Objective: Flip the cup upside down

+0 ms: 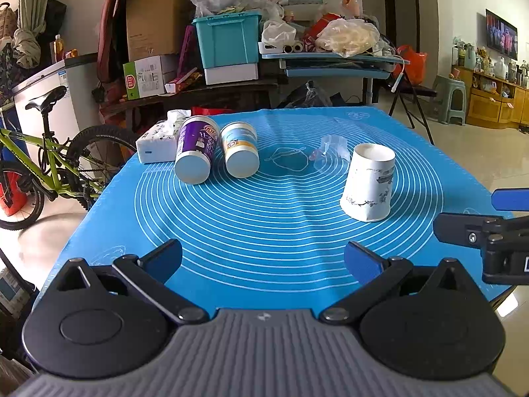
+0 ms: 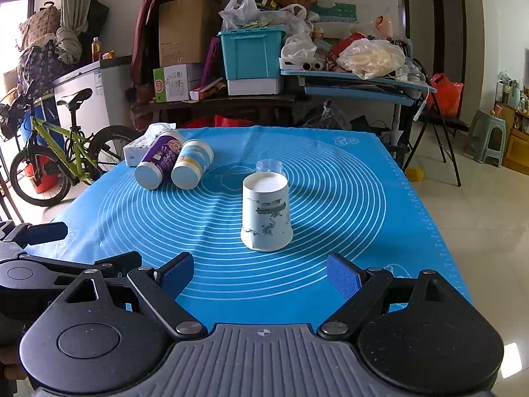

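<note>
Already cup [image 2: 266, 211] sits rim-down, free — both jaws spread, empty; back right gripper [image 2: 261, 276] straight out, no nudging.

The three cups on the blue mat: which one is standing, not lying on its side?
The white paper cup stands upside down, alone; the purple cup and the yellow-banded cup lie on their sides.

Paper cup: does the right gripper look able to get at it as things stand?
Probably yes. The right gripper has its jaws open and faces the paper cup, with only bare blue mat between them.
</note>
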